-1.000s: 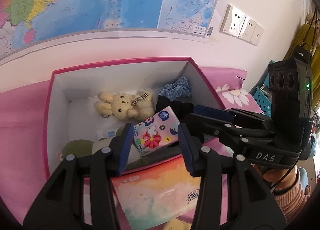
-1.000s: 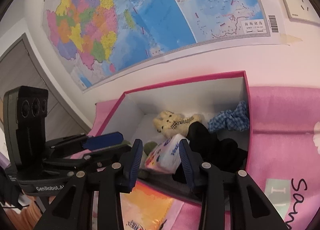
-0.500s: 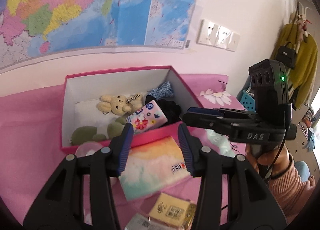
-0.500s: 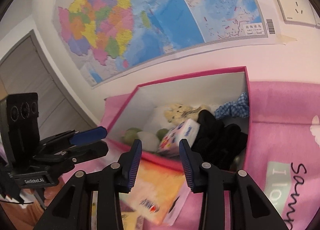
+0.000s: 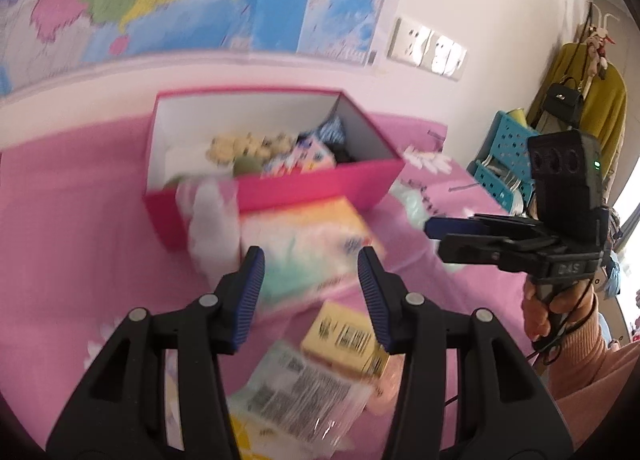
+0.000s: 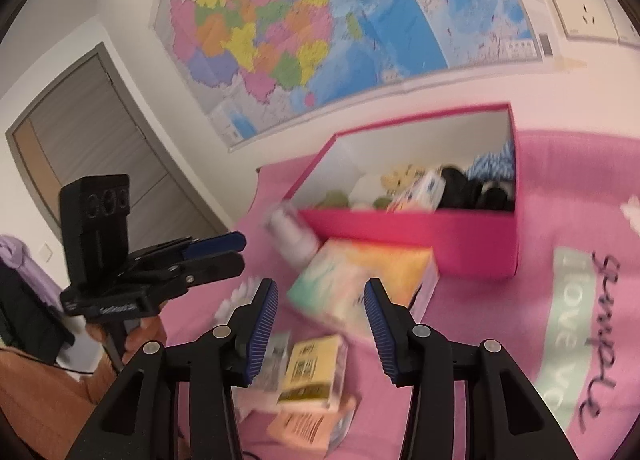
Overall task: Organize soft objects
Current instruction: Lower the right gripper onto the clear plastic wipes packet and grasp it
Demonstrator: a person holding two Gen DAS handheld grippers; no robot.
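Left gripper (image 5: pixel 310 276) has its jaws partly apart with nothing pinched; it hangs above the pink cloth (image 5: pixel 80 260). Right gripper (image 6: pixel 320 308) is partly spread too, holds nothing, and its jaws have just been opening. Ahead of the left fingers (image 5: pixel 250 292), past the tips, lies the pastel tissue pack (image 5: pixel 304 244), tilted, one end touching or just beside the front wall of the pink box (image 5: pixel 320 188). Left of that pack, leaning on the box front, is a blurry white bottle (image 5: pixel 212 220). Inside the box, well beyond the fingertips: cream bunny plush (image 5: pixel 240 144), green soft thing (image 5: pixel 246 164), floral pouch (image 5: pixel 304 158), black cloth (image 6: pixel 472 190), blue checked scrunchie (image 6: pixel 494 160) in the far right corner. Below and between the left fingers: yellow packet (image 5: pixel 344 340) and clear barcoded wrapper (image 5: pixel 296 392); from the right wrist the yellow packet (image 6: pixel 312 372) sits between the fingers, low, orange packet (image 6: pixel 308 424) under it. The tissue pack (image 6: pixel 360 284) shows just past the right fingertips, between them. Both views are motion-blurred. A map (image 6: pixel 320 28) hangs on the wall behind the box.
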